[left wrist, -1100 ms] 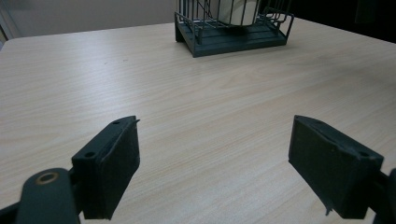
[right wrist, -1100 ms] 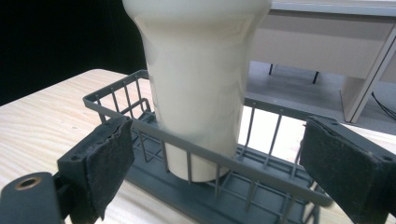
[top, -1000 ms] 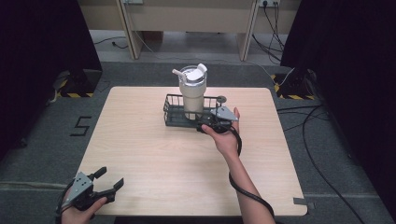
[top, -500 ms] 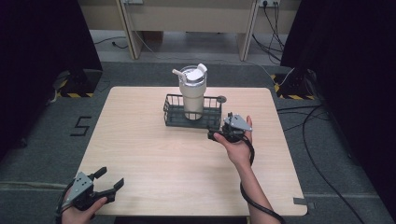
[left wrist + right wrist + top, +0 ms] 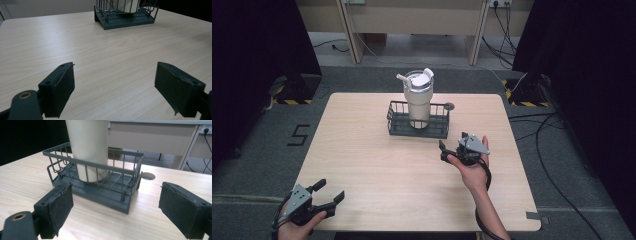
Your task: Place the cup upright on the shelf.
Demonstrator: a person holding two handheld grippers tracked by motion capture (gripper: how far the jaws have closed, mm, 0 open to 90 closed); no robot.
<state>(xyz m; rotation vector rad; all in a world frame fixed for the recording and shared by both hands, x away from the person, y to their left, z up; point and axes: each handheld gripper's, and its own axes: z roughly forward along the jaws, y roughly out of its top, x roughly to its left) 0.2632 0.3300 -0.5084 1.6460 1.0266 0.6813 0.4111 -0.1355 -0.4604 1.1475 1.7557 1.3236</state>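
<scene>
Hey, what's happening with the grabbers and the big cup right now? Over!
Both grippers, left and right, open, empty. Tumbler upright in wire basket. Nothing in the way.

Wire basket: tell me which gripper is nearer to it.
Right. The right gripper sits just off the wire basket, toward its right end; the left gripper is back at the table's near left corner.

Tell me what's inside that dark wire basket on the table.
A tall cream tumbler with a white lid and straw stands upright in the wire basket, near its middle. The rest of the basket floor looks bare. What lies directly under the tumbler is hidden by it.
</scene>
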